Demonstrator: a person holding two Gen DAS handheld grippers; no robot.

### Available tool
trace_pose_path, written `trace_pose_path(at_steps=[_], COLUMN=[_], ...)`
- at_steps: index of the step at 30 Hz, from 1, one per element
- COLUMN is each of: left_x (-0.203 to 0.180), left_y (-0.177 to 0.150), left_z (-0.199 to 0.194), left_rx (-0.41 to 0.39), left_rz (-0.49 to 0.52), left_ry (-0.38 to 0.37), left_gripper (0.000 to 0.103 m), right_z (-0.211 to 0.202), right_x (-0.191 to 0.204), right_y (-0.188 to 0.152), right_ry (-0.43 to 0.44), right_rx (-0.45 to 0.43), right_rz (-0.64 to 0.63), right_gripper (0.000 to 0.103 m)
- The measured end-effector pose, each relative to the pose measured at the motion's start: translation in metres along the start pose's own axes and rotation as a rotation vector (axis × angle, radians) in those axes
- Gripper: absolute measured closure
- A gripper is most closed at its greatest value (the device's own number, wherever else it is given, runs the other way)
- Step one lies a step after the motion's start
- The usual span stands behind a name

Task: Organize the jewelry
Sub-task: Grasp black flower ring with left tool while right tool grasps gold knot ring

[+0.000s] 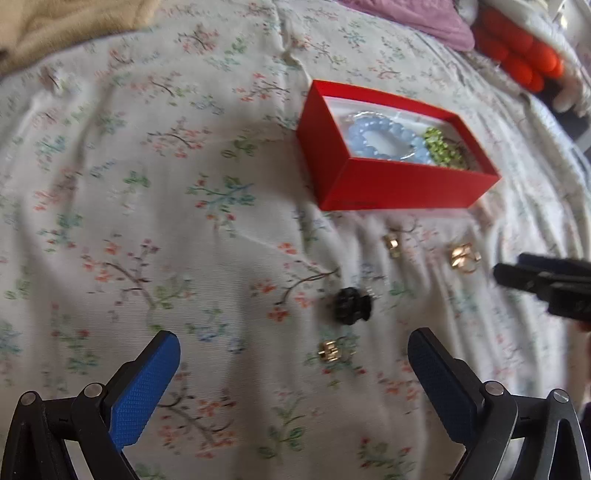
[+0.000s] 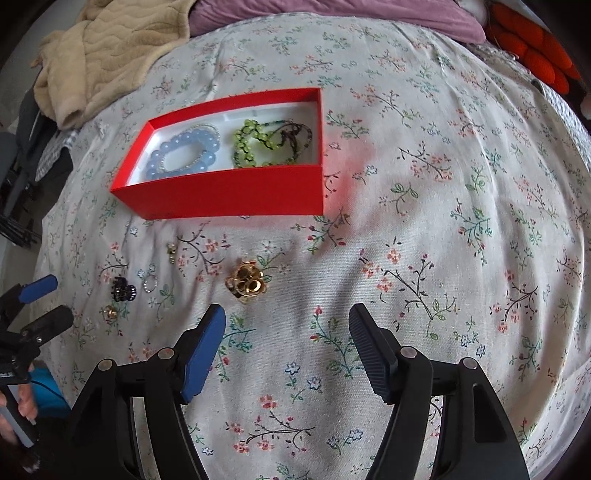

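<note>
An open red box (image 1: pixel 402 182) (image 2: pixel 229 194) sits on the floral bedspread and holds a blue bead bracelet (image 1: pixel 384 138) (image 2: pixel 181 151), a green bead string (image 1: pixel 441 147) (image 2: pixel 255 146) and a dark cord necklace (image 2: pixel 299 136). Loose on the cloth in front of it lie a gold cluster piece (image 2: pixel 246 284) (image 1: pixel 463 254), a black claw clip (image 1: pixel 351 304) (image 2: pixel 122 290), a small gold piece (image 1: pixel 330 350) (image 2: pixel 109 313), another small gold piece (image 1: pixel 391 243) (image 2: pixel 170 251) and a thin ring (image 2: pixel 150 284). My left gripper (image 1: pixel 291 349) is open above the clip. My right gripper (image 2: pixel 287 319) is open and empty, just right of the gold cluster.
A beige quilted blanket (image 2: pixel 107 48) lies at the back left. A purple cloth (image 2: pixel 332 14) and an orange plush item (image 2: pixel 535 55) lie at the back right. The bed edge drops off at the left (image 2: pixel 44 206).
</note>
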State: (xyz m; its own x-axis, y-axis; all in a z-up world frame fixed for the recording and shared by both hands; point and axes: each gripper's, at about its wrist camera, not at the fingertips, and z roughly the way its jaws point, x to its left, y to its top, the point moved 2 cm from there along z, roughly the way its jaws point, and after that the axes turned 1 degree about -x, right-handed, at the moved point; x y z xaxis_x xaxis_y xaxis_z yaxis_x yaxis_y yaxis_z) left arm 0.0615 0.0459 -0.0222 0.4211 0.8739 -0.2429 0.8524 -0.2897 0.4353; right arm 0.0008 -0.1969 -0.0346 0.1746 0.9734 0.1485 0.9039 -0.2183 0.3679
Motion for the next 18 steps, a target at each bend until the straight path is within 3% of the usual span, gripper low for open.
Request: trace_pose_path(at_steps=[3, 7, 12, 16, 18], left_x=[-0.001, -0.004, -0.018, -0.03, -0.034], left_y=[0.004, 0.007, 0.008, 0.006, 0.005], left_z=[0.006, 0.014, 0.03, 0.043, 0.047], left_rx=[0.017, 0.038, 0.077, 0.1, 0.105], left_rz=[-0.038, -0.059, -0.021, 0.05, 0.071], left_ry=[-0.069, -0.113, -0.123, -0.089, -0.072], left_gripper=[0.003, 0.014, 0.03, 0.05, 0.052], right_z=[0.007, 0.014, 0.015, 0.013, 0.011], right_x=[-0.002, -0.002, -0.004, -0.013, -0.018], right_y=[-0.001, -0.003, -0.005, -0.004, -0.004], right_ry=[0.003, 0.005, 0.011, 0.015, 0.014], right_rx=[0.022, 0.053, 0.066, 0.066, 0.06], right_rz=[0.012, 0.014, 0.02, 0.061, 0.07], right_gripper=[0.031, 0.031, 0.031, 0.031, 0.031])
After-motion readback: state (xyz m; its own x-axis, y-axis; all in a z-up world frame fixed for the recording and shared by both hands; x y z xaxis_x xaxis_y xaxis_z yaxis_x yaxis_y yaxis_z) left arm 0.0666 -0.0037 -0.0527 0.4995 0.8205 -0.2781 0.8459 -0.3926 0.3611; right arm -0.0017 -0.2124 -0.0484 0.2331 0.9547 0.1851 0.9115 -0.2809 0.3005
